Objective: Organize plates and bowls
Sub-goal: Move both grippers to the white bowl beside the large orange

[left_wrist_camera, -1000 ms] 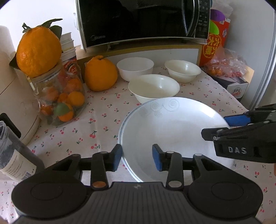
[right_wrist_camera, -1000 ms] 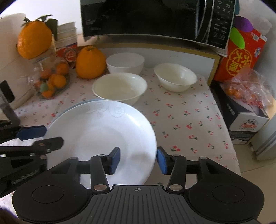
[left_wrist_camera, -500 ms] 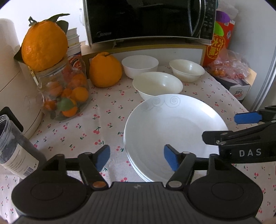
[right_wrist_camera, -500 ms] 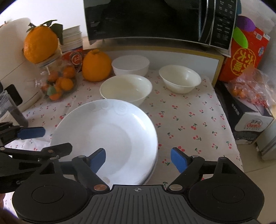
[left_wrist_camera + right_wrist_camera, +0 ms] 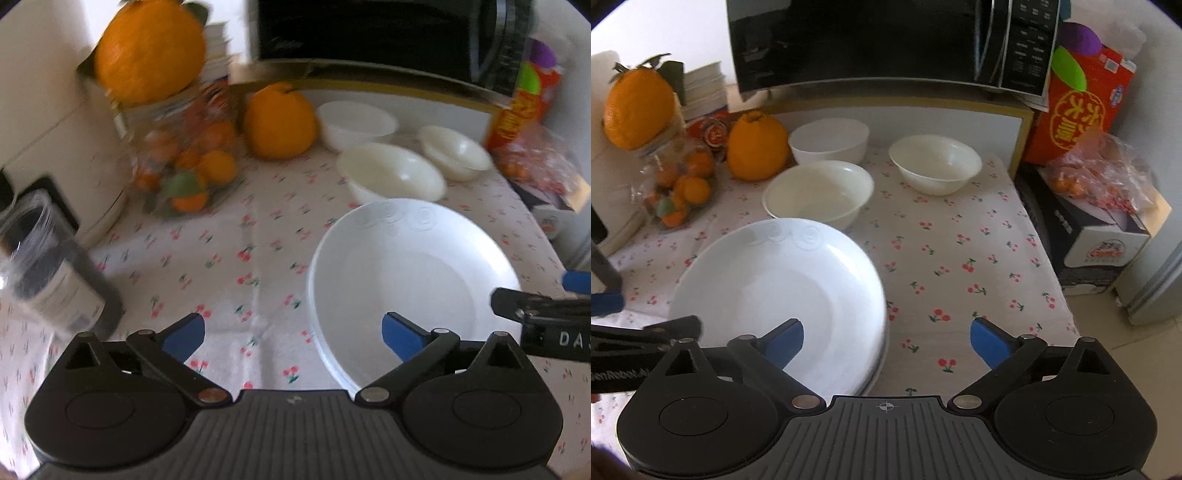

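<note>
Both jaws wide, plates (image 5: pixel 775 288) seemingly between.

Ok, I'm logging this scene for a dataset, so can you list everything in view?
plate stack: white, on the cherry-print tablecloth, near the grippers.
bowls: 3, white or cream; middle, back left, back right.
large oranges: 2; one on the cloth, one on the jar.
jar of small oranges: 1, clear, left.
microwave: 1, black, back.
red box: 1, right.
bagged fruit: 1, on a dark box.
dark container: 1, far left.
left gripper: blue pads, open.
right gripper: blue pads, open.
</note>
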{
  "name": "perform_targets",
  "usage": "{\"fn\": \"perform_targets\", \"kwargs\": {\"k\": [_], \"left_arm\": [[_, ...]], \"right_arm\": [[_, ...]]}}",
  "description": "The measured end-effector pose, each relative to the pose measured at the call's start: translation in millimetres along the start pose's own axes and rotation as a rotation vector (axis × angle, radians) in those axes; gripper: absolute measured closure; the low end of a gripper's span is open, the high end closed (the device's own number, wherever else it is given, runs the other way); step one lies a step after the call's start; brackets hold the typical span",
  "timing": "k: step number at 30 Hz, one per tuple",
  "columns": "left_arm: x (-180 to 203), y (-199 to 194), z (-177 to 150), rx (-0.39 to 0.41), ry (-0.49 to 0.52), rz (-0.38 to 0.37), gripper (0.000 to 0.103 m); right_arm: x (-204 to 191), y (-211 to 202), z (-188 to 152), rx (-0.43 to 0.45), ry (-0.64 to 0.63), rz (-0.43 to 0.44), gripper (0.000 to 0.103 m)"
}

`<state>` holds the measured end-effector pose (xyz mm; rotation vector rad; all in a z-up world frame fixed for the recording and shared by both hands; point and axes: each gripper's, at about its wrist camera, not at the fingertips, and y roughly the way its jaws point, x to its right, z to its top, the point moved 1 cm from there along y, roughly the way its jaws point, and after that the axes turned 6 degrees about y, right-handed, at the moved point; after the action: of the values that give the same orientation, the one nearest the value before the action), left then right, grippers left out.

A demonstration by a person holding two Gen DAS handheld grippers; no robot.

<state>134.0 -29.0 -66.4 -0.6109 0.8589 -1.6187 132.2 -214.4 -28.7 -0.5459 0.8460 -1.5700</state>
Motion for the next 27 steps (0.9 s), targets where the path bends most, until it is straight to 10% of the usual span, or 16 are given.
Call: {"fn": "perform_targets", "kwargs": {"k": [14,27], "left_arm": [[-10,0,14,-0.044,-0.125,0.023,0.001],[-15,21,82,-0.007,-0.232,0.014,0.001]], "right_arm": [[13,7,39,0.043,0.079,-0.114,0.005],[-2,31,118,0.103,0.118,-0.010,0.002]]}}
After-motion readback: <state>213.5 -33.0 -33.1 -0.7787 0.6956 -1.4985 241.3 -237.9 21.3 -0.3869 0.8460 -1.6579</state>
